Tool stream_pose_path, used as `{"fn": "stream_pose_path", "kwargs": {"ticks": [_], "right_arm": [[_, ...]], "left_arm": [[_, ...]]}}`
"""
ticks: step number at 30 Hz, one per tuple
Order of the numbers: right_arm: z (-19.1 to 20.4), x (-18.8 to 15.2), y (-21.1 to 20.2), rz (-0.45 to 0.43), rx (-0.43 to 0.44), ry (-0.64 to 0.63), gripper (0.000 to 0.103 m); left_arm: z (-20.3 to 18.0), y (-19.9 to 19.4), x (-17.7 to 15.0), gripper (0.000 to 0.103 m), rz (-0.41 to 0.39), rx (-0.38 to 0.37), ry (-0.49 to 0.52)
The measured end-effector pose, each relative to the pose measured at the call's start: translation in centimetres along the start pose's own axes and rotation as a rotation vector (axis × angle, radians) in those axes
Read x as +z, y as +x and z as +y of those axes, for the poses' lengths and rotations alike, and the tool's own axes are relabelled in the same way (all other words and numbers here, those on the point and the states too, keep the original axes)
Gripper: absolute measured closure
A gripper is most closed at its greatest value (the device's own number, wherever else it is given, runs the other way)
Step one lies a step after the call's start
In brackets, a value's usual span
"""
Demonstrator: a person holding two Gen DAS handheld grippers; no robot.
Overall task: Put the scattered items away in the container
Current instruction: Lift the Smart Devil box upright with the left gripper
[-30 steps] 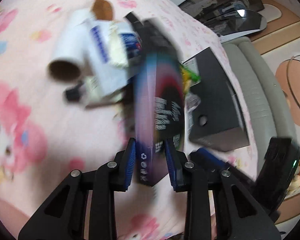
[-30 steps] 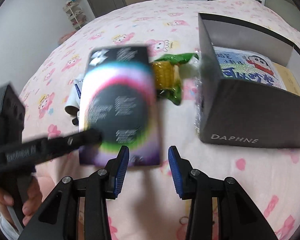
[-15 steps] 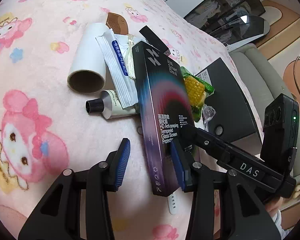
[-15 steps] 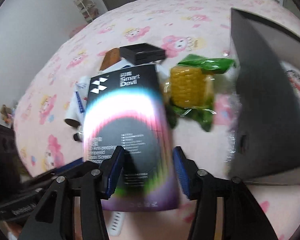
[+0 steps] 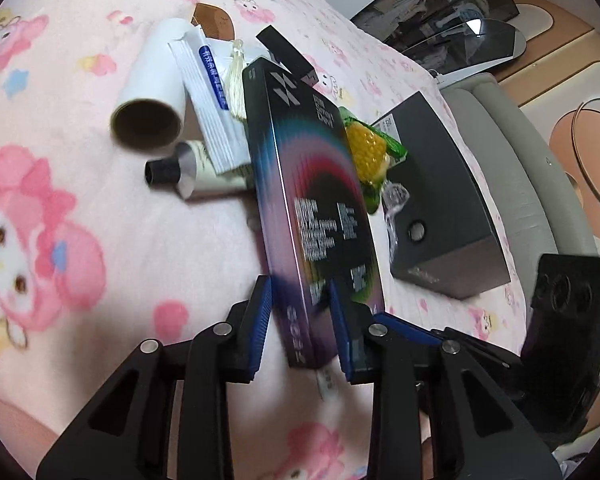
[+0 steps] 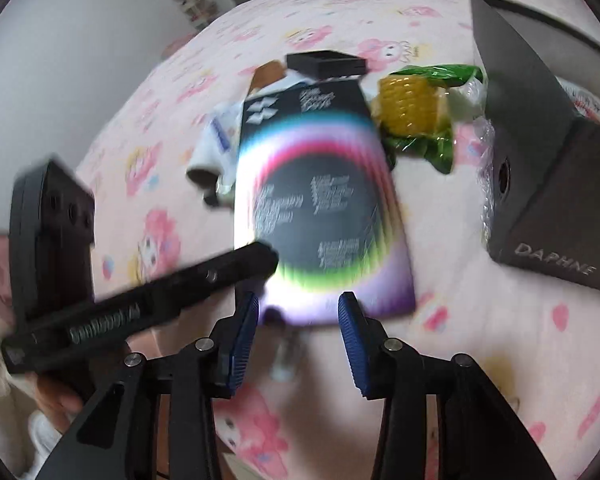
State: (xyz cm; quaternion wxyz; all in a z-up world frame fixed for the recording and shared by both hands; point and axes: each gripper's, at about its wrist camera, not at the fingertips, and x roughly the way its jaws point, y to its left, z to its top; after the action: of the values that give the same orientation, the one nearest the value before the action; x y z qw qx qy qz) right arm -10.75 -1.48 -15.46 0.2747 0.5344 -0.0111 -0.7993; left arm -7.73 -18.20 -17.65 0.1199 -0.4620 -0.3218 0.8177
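Left gripper (image 5: 300,316) clamps the screen protector box (image 5: 312,208) at its near end. Box stands on its long edge, tilted, long axis running away from the gripper, logo end far. Left of the grey container (image 5: 440,200), apart. Right gripper (image 6: 298,334) gapes, empty, just below box.

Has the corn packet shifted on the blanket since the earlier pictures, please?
No. In the right wrist view the corn packet lies beside the grey Daphne box and just past the small black box, as before; only the cameras moved.
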Motion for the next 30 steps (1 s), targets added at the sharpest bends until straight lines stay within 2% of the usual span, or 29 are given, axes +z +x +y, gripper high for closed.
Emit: {"fn": "stream_pose_path", "kwargs": {"ticks": [3,7,11,16,21,28,30], "right_arm": [[0.2,-0.3,-0.4,-0.027,-0.069,-0.033,0.065],[-1.7,0.9,-1.0,-0.059,-0.093,0.063,0.064],[-2.8,2.6,-0.7,-0.099,-0.162,0.069,0.063],[-4.0,3.8,1.6,-0.059,-0.138,0.109,0.060],[-4.2,3.9,2.8,-0.050,-0.037,0.143,0.055],[-3.8,3.2,2.3,-0.039,-0.034,0.124,0.055],[-3.2,2.5,1.9,-0.023,-0.030,0.103,0.055]], "left_arm": [[0.1,-1.0,-0.1,0.075,-0.042,0.030,-0.004],[1.2,-1.2,0.4,0.075,-0.066,0.012,-0.056],[0.9,-1.2,0.8,0.074,-0.096,0.038,-0.038],[1.2,-0.8,1.0,0.074,-0.087,0.018,-0.052],[1.3,0.0,1.1,0.075,-0.060,0.007,-0.050],[1.4,0.3,1.2,0.078,-0.044,-0.018,-0.045],[1.4,0.4,1.2,0.072,-0.038,-0.018,-0.046]]}}
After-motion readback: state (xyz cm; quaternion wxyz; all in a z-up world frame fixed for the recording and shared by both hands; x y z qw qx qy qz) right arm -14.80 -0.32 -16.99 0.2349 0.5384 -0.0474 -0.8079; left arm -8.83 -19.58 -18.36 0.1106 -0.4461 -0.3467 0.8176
